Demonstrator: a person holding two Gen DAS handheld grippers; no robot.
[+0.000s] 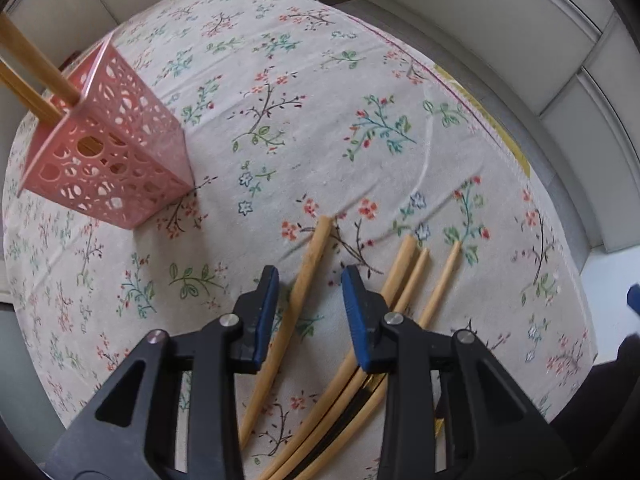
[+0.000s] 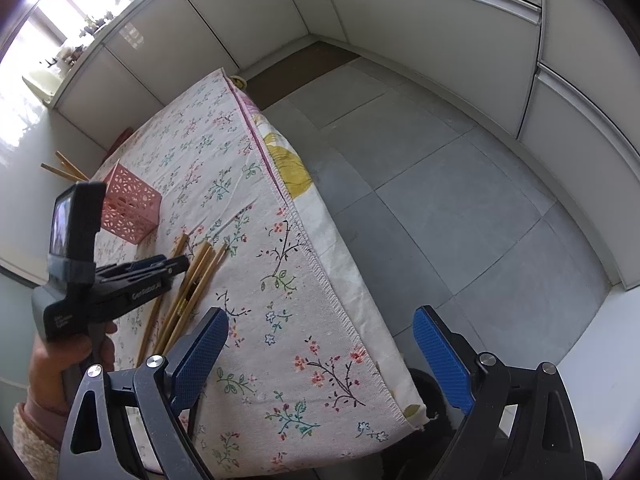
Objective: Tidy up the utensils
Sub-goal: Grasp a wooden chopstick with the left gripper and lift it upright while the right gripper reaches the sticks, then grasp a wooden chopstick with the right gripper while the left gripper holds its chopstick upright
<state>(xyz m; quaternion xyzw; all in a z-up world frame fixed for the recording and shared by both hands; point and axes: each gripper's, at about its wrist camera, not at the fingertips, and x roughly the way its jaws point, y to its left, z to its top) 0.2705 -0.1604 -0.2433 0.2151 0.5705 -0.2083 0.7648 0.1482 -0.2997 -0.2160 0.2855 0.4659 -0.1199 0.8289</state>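
Left gripper (image 1: 310,280), tongs apart, hovers over loose chopsticks (image 1: 308,276) bound for pink holder (image 1: 116,160) far-left; right gripper (image 2: 320,360) parked wide apart.

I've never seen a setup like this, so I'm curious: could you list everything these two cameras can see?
Pink holder: one, pink perforated plastic, upright on the cloth, far left.
Chopsticks in holder: at least two, light wood, sticking out of its top.
Loose chopsticks: four tips visible, light wood, lying on the cloth under the left gripper.
Tablecloth: one, cream with floral print, covering the table.
Floor: grey tiles, right of the table.
Cabinets: white, along the walls.
Left gripper: black, blue pads, open above the loose chopsticks.
Right gripper: black, blue pads, open, empty.
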